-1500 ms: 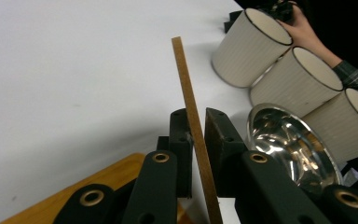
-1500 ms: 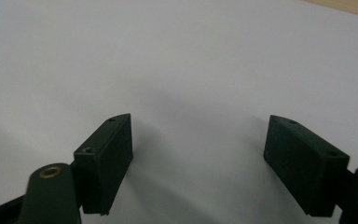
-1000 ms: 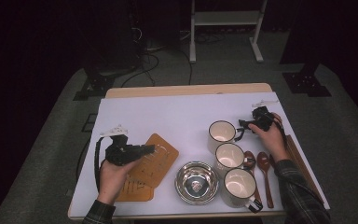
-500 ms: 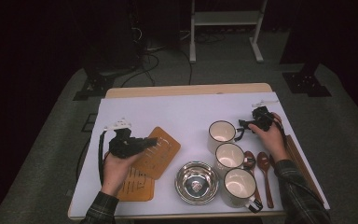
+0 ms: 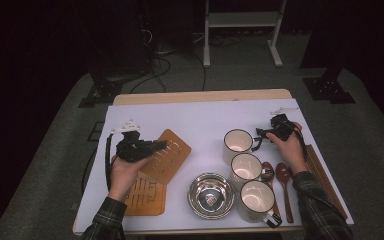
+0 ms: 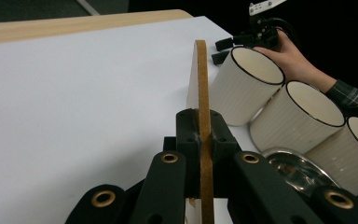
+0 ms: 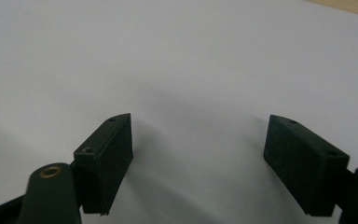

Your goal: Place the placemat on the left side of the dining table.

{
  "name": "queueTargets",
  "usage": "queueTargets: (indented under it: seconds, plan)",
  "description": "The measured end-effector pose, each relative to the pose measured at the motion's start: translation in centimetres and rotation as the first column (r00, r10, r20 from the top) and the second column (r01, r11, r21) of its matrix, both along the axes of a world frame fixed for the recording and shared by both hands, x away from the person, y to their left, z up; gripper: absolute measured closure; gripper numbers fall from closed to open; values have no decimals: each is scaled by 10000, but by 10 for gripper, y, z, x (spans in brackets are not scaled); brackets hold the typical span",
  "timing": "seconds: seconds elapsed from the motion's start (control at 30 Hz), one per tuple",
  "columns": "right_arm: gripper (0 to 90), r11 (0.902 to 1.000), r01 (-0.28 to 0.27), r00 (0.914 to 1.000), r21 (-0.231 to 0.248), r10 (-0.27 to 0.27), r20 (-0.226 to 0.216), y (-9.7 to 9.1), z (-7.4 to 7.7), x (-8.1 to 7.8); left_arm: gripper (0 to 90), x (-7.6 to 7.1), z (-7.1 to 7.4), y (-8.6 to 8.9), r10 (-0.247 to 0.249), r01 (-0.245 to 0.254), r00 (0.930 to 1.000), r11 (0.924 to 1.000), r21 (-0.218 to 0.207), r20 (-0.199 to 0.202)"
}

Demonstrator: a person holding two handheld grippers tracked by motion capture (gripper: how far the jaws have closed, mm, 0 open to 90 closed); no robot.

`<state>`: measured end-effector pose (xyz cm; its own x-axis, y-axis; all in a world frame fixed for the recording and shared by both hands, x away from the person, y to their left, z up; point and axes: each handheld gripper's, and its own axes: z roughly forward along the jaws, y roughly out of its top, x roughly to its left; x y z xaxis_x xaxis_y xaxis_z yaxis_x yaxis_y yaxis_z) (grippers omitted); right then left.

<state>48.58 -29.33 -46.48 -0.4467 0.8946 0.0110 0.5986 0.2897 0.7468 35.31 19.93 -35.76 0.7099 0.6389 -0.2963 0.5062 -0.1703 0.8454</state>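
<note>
My left gripper (image 5: pixel 158 146) is shut on the edge of a slotted wooden trivet (image 5: pixel 170 156), which it holds tilted above the white table (image 5: pixel 200 120). In the left gripper view the trivet (image 6: pixel 201 84) stands on edge, clamped between the two black jaws of the left gripper (image 6: pixel 200 128). A second wooden trivet (image 5: pixel 147 196) lies flat near the front edge, under the left hand. At the right, my right gripper (image 5: pixel 260 137) stands open beside the farthest mug (image 5: pixel 237 145). In its own view the right gripper (image 7: pixel 200 123) has bare table between its jaws.
Three cream mugs (image 6: pixel 249 88) (image 6: pixel 303 116) (image 6: pixel 354 149) stand in a row at the right. A steel bowl (image 5: pixel 211 195) sits in front of them. Two wooden spoons (image 5: pixel 283 175) and dark chopsticks (image 5: pixel 325 180) lie by the right edge.
The left hand has carried the trivet a little up and to the right, lifting it off the lower one. The right hand has kept still.
</note>
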Motion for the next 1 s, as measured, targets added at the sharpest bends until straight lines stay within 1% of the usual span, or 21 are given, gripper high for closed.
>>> queueTargets:
  seconds: [0.27, 0.33, 0.43, 0.47, 0.6, 0.63, 0.67, 0.7, 1.0]
  plan:
    - [221, 10000, -3, 10000, -37, 3, 4, 0, 0, 0, 858, 14, 8, 1, 17, -17, 9996, 10000, 7, 269]
    - [221, 10000, -8, 10000, -31, 8, 6, 0, 0, 0, 859, 18, 8, 0, -2, 1, 9993, 10000, 19, 364]
    - [221, 10000, -4, 10000, -44, 4, 34, 0, 0, 0, 859, 22, 8, -1, 13, -15, 9993, 10000, 62, 379]
    - [221, 10000, -15, 10000, -46, 15, 32, 0, 0, 0, 859, 23, 7, -2, 32, -32, 9992, 10000, 15, 411]
    - [221, 10000, -9, 10000, -48, 9, 60, 1, 0, -1, 859, 27, 8, -4, -23, 12, 9982, 9998, 187, 600]
    - [221, 10000, -12, 10000, -55, 13, 64, 1, 0, -1, 859, 28, 8, -5, -23, 3, 9979, 9995, 313, 645]
    - [220, 10000, -12, 10000, -64, 13, 74, 1, 0, -1, 859, 29, 8, -5, -14, -8, 9976, 9995, 313, 694]
    - [217, 10000, 8, 10000, -67, -8, 67, 1, 0, -1, 859, 31, 9, -5, -7, -23, 9972, 9992, 404, 748]
    - [199, 9998, 99, 9999, -151, -97, 109, 2, 0, -1, 859, 45, 12, -3, 171, -207, 9947, 9992, 341, 1018]
